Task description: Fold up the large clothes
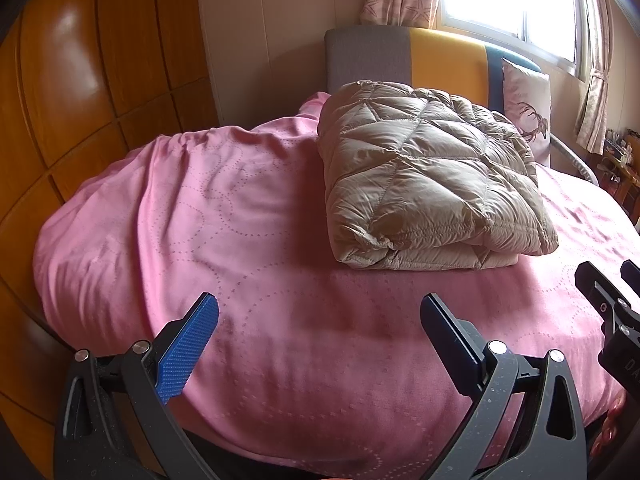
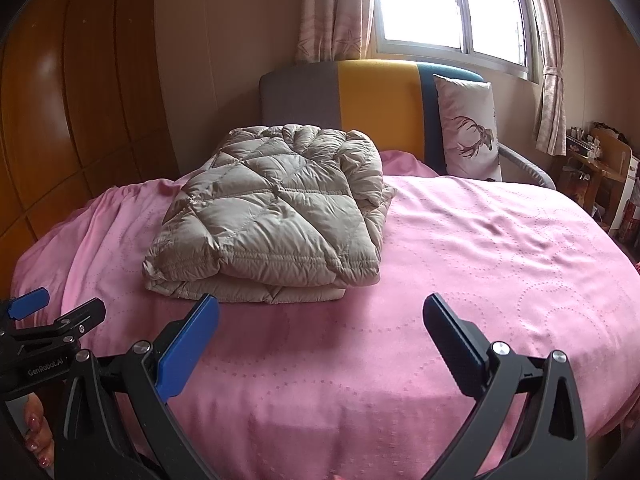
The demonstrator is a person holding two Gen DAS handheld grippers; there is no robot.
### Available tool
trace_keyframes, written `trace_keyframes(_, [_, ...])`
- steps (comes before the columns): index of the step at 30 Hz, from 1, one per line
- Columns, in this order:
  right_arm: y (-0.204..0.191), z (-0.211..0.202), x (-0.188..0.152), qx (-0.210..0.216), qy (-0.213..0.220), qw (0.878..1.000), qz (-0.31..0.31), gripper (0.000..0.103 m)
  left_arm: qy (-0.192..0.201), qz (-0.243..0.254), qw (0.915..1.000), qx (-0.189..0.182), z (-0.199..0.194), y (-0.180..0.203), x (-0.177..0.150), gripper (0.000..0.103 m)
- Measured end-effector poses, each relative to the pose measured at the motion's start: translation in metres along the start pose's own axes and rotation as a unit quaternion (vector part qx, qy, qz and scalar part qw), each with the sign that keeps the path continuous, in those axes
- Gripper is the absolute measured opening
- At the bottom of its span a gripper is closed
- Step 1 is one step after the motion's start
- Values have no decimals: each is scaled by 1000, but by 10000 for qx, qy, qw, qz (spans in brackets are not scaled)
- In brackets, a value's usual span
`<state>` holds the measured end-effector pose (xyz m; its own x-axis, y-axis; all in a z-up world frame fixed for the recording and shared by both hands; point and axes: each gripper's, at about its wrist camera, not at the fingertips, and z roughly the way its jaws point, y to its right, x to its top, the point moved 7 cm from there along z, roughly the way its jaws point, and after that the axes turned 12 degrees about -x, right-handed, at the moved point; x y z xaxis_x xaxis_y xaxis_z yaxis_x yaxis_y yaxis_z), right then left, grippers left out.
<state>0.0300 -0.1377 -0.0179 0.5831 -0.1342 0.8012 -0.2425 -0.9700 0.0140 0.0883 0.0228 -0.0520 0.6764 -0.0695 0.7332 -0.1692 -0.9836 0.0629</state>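
Note:
A beige quilted down jacket [image 1: 424, 184] lies folded into a thick rectangular bundle on the pink bedspread [image 1: 224, 240]. It also shows in the right wrist view [image 2: 276, 216], left of centre. My left gripper [image 1: 320, 312] is open and empty, held above the bedspread in front of the jacket. My right gripper [image 2: 320, 316] is open and empty, just in front of the jacket's near edge. The right gripper also shows at the right edge of the left wrist view [image 1: 612, 280]. The left gripper shows at the left edge of the right wrist view [image 2: 52, 308].
A grey, yellow and blue headboard [image 2: 372, 96] stands behind the jacket, with a deer-print pillow [image 2: 468, 132] against it. A wooden wardrobe [image 1: 80, 100] runs along the left. A window with curtains [image 2: 452, 8] is behind. A cluttered wooden table [image 2: 596, 160] stands at the right.

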Motion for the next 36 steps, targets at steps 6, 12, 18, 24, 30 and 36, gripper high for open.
trace_keyframes(6, [-1, 0, 0, 20, -23, 10000, -18, 101, -23, -20, 10000, -20, 2, -1, -1, 100])
trace_keyframes(12, [-1, 2, -1, 24, -56, 10000, -25, 101, -34, -9, 10000, -22, 3, -2, -1, 100])
trace_keyframes(18, [-1, 2, -2, 34, -80, 10000, -27, 101, -64, -30, 10000, -47, 3, -2, -2, 100])
trace_keyframes(24, [-3, 3, -2, 61, -83, 9999, -55, 101, -91, -45, 9999, -47, 4, -2, -3, 100])
trace_keyframes(30, [-3, 5, -3, 79, -130, 9999, -58, 101, -95, -43, 9999, -42, 4, -2, -3, 100])
trace_keyframes(36, [-4, 7, -3, 85, -133, 9999, -41, 101, -79, -18, 10000, 15, 5, -3, -2, 100])
